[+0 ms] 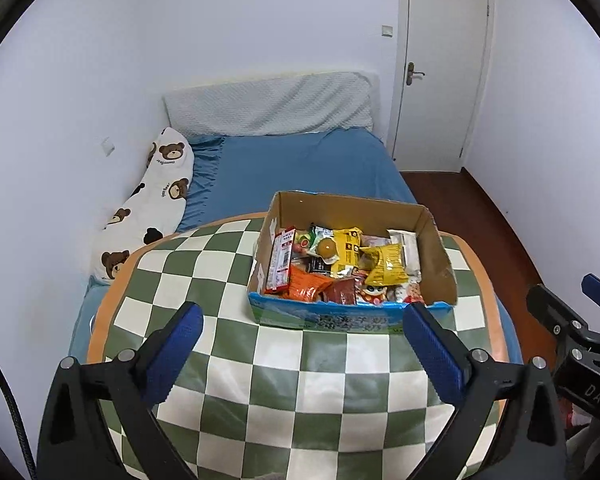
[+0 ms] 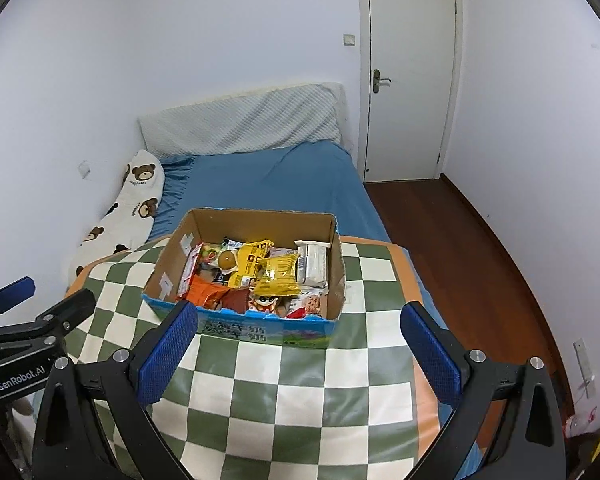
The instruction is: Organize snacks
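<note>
Both my left gripper (image 1: pixel 302 344) and right gripper (image 2: pixel 298 344) hang spread wide and empty, short of the open brown cardboard box (image 1: pixel 440 248). The bright foil snack packets (image 1: pixel 350 264) lie heaped inside it on the green-and-cream checked cloth (image 1: pixel 284 392), every packet reachable from above

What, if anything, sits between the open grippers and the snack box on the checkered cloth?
Nothing visible. Only bare checkered cloth lies between the left gripper, the right gripper and the open-topped cardboard box of snacks.

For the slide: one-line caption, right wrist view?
Open right gripper hovers before a cardboard box of mixed snack packets on a checkered cloth; open left gripper alongside.
</note>
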The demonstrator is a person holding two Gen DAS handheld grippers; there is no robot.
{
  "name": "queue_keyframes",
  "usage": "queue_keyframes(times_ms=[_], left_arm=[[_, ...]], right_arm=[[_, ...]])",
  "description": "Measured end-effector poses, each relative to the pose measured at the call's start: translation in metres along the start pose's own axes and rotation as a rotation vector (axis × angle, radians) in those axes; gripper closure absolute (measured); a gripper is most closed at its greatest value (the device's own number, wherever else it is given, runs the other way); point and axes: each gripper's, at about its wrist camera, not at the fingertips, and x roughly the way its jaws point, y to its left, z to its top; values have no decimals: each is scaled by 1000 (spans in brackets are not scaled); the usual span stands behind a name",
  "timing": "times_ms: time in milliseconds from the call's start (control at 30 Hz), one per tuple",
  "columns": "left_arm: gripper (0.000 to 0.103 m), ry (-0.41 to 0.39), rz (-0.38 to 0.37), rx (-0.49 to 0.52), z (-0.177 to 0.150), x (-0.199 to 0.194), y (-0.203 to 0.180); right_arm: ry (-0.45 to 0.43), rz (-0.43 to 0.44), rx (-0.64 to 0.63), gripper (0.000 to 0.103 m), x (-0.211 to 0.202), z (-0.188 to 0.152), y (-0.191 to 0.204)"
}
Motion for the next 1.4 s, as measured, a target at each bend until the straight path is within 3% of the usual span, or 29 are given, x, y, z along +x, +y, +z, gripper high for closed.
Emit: queue_keyframes(times_ms=[567, 1400], left_arm=[[1, 64, 32, 7, 13, 62, -3], [1, 104, 27, 41, 10, 77, -4]], right_arm=[[80, -55, 40, 0, 74, 4, -9], [111, -36, 37, 0, 85, -1, -11]])
